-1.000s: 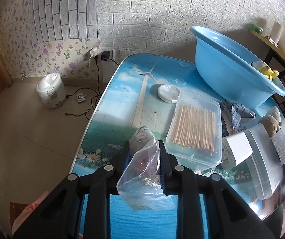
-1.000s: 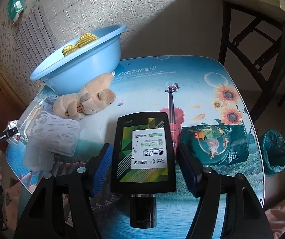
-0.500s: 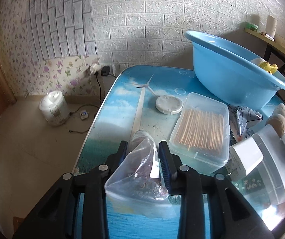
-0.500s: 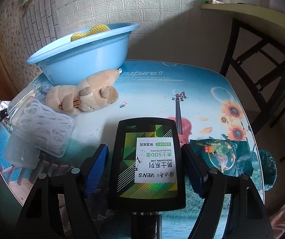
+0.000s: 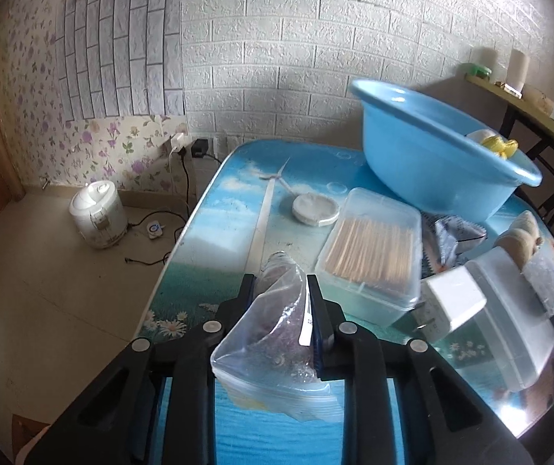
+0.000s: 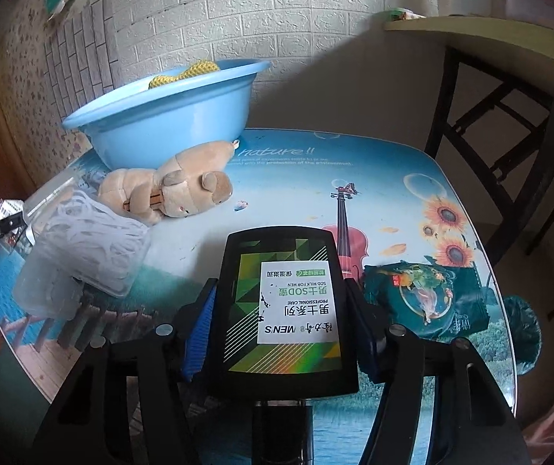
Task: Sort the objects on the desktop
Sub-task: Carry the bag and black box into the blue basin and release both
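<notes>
Just beyond the clamped bag [image 5: 277, 333], toothpick box [image 5: 373, 255] before basin [image 5: 428, 159]

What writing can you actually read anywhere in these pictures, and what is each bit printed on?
"MEN'S", "PROFESSIONAL CARE", "SOD MILK FOR MEN": white label of the flat black tube, upside down; its Chinese characters left unquoted.
"nature!!": printed blue tabletop; the line beneath is too blurred.
Dark green foil packet: print too small.
Clear plastic bag: label sliver unreadable.

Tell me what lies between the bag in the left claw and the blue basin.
The left claw is shut on the clear plastic bag. Toward the blue basin, the clear lidded box of wooden sticks lies right on that line, directly in front of the basin.
</notes>
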The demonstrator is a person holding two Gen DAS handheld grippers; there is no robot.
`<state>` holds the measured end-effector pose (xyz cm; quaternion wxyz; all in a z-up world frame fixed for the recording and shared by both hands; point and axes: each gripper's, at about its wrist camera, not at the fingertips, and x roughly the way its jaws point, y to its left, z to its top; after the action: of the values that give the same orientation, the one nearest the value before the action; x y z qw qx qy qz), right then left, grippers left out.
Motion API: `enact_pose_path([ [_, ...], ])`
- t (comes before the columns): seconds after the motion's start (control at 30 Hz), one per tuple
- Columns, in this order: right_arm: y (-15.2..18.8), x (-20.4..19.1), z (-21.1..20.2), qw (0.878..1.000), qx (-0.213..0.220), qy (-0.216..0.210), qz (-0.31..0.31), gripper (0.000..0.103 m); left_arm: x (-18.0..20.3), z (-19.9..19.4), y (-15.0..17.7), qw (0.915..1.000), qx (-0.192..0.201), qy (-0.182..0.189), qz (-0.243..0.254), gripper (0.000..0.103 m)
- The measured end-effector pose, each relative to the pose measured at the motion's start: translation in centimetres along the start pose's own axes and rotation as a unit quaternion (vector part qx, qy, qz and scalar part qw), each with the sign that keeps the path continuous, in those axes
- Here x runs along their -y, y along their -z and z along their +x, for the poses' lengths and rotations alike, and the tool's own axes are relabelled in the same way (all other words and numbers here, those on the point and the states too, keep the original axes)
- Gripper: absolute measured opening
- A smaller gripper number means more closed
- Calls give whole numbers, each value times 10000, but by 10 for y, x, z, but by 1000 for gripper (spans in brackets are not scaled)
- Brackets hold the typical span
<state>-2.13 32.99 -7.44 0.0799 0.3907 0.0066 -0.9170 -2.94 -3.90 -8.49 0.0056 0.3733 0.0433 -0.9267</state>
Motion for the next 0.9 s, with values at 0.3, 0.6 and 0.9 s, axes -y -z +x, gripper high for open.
enact_pose_path([
  [0.3, -37, -12, -33, 9994, 337, -53, 61, 56, 13, -42, -43, 9991, 341, 266, -34, 22],
  [0.6, -104, -43, -42, 9958, 617, -668, -112, 56, 56, -49, -96, 9951, 666, 704, 192, 22],
  [0.9, -155, -82, -7, 9907, 615, -1129, -449, 56, 101, -13, -126, 9922, 532, 1048, 416, 22],
])
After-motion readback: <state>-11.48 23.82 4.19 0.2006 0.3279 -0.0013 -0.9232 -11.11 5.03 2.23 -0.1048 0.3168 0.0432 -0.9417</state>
